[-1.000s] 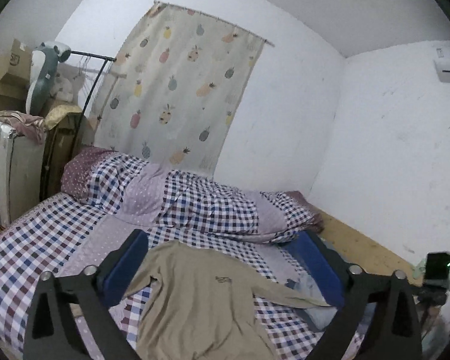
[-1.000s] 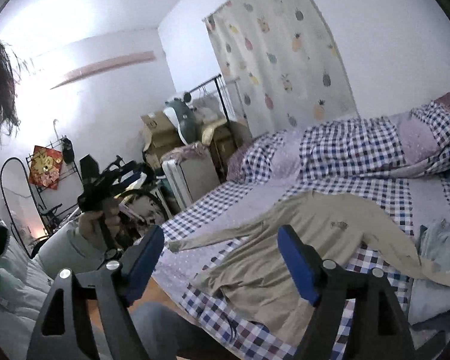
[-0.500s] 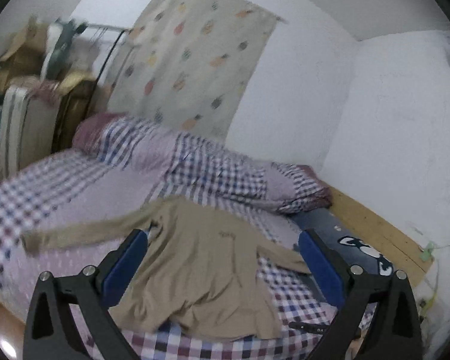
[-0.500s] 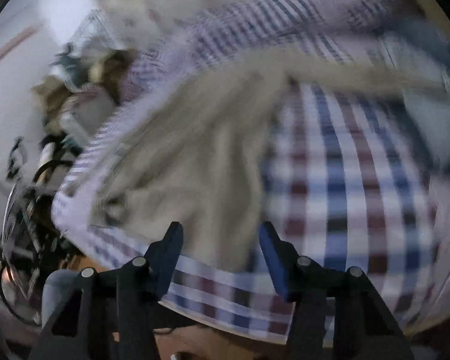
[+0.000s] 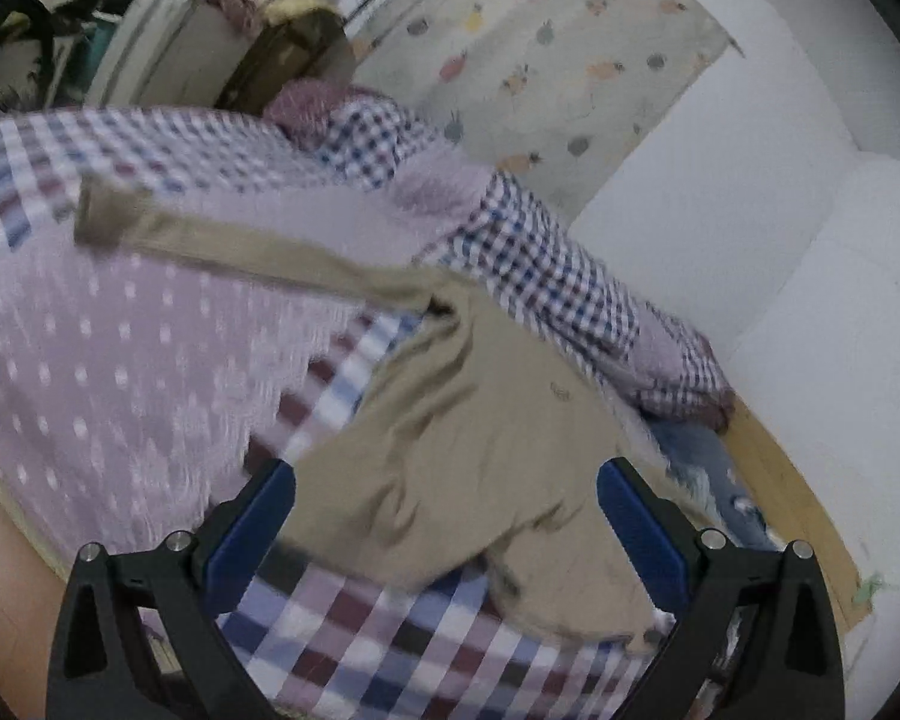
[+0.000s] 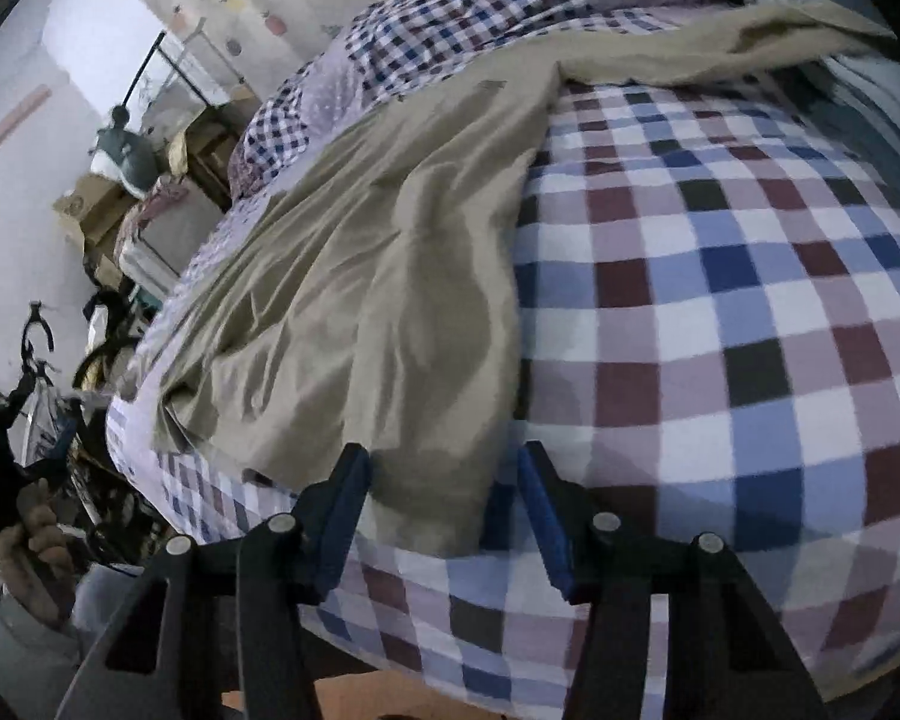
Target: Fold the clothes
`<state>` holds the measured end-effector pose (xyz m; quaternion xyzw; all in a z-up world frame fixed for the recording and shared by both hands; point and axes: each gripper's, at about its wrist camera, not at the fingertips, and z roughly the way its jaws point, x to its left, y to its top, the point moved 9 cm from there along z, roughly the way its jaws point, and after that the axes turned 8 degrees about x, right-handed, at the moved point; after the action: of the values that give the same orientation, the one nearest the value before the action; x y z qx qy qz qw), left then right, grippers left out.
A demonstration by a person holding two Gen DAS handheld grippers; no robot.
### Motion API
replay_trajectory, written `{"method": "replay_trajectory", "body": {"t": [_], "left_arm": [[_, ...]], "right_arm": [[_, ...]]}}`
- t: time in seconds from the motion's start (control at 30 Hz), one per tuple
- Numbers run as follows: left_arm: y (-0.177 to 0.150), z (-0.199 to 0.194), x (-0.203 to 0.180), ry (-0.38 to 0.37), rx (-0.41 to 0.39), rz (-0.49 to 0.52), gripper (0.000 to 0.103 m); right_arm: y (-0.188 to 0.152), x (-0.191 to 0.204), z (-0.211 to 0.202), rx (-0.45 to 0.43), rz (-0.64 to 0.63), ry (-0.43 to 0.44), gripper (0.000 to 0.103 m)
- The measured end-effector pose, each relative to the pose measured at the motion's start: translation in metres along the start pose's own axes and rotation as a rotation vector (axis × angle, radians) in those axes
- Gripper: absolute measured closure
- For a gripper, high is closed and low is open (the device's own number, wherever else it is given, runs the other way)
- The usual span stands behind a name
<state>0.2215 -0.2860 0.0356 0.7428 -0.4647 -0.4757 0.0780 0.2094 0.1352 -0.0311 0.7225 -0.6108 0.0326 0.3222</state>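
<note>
A beige long-sleeved shirt (image 5: 450,420) lies spread face up on the checked bed sheet (image 5: 120,360), one sleeve stretched out to the upper left. My left gripper (image 5: 447,510) is wide open above the shirt's lower part, holding nothing. In the right wrist view the shirt (image 6: 360,276) fills the left half. My right gripper (image 6: 444,498) is open at the shirt's bottom hem corner, which lies between the blue fingers (image 6: 342,510); they are not closed on it.
A rolled checked duvet (image 5: 510,240) lies along the wall behind the shirt. Blue jeans (image 5: 708,468) lie beside it near the wooden bed edge (image 5: 798,516). Boxes and a clothes rack (image 6: 150,138) stand beyond the bed's head. The bed's near edge (image 6: 510,660) is just below my right gripper.
Both grippers have dropped down close to the bed. The right gripper has narrowed and reached the shirt's hem corner. The left gripper has tilted over the shirt's lower half.
</note>
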Motion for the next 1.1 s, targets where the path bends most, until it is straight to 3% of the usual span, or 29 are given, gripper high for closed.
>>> {"method": "replay_trajectory", "body": {"t": [0.03,0.1,0.13,0.17,0.5,0.63,0.9,0.93,0.97,1.0,1.1], "left_arm": [[-0.008,0.008,0.008,0.007,0.031,-0.021,0.001],[-0.007,0.011,0.010,-0.023,0.056,-0.052,0.001],[-0.006,0.010,0.010,-0.023,0.047,-0.042,0.001],[-0.005,0.009,0.014,-0.003,0.037,-0.044,0.001],[-0.011,0.008,0.062,0.012,0.052,-0.284,0.001],[-0.015,0.016,0.066,0.034,0.093,-0.291,0.001],[-0.033,0.044,0.047,0.052,0.231,-0.196,0.003],[-0.034,0.047,0.046,0.056,0.242,-0.190,0.006],[-0.036,0.051,0.045,0.060,0.253,-0.184,0.019],[-0.037,0.054,0.045,0.064,0.264,-0.178,0.042],[-0.042,0.057,0.047,0.079,0.286,-0.193,0.071]], "right_arm": [[-0.001,-0.001,0.000,0.000,-0.011,-0.017,0.050],[-0.002,-0.003,-0.001,0.000,-0.031,-0.052,0.072],[-0.003,-0.004,-0.002,0.000,-0.042,-0.070,0.093],[-0.004,-0.006,-0.006,-0.002,-0.034,-0.071,0.098],[-0.010,-0.024,-0.075,-0.099,0.049,-0.071,0.099],[-0.011,-0.051,-0.091,-0.103,0.118,-0.102,0.099],[-0.015,-0.075,-0.086,-0.059,0.174,-0.121,0.099],[-0.015,-0.076,-0.084,-0.053,0.176,-0.121,0.099],[-0.015,-0.077,-0.083,-0.051,0.180,-0.118,0.099],[-0.016,-0.078,-0.082,-0.050,0.183,-0.117,0.099],[-0.018,-0.078,-0.079,-0.045,0.190,-0.119,0.098]]}}
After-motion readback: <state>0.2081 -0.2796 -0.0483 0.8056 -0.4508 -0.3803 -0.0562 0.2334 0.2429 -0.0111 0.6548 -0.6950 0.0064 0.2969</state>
